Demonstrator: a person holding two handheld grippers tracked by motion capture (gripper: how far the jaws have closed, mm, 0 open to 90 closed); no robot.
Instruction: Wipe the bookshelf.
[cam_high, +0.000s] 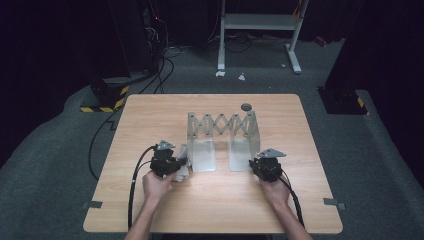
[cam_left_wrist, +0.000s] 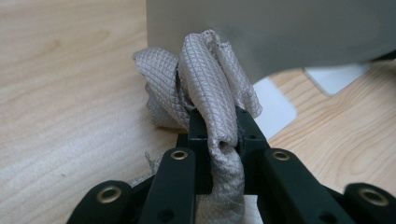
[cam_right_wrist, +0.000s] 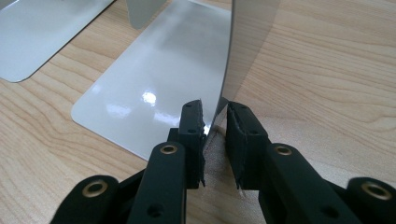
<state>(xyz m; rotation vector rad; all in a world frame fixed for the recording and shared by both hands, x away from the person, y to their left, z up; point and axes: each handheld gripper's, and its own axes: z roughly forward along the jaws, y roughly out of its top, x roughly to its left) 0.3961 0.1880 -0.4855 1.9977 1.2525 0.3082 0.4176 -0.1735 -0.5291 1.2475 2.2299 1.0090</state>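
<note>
While left tool (cam_left_wrist: 217, 135) clamps cloth (cam_left_wrist: 210, 88), right tool (cam_right_wrist: 215, 126) grips bookend (cam_right_wrist: 243, 46) (no legible markings).

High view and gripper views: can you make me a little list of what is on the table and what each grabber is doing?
table: wooden table
rack: metal expanding book rack, standing near the middle
left gripper: shut on a grey cloth beside the rack's left plate
right gripper: jaws on either side of the rack's right upright plate
small extra: dark round disc behind the rack

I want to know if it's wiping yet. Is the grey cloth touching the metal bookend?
Cannot tell. In the left gripper view the cloth, pinched between the left gripper's fingers, overlaps the bookend's upright plate, but no contact or gap shows plainly.
</note>
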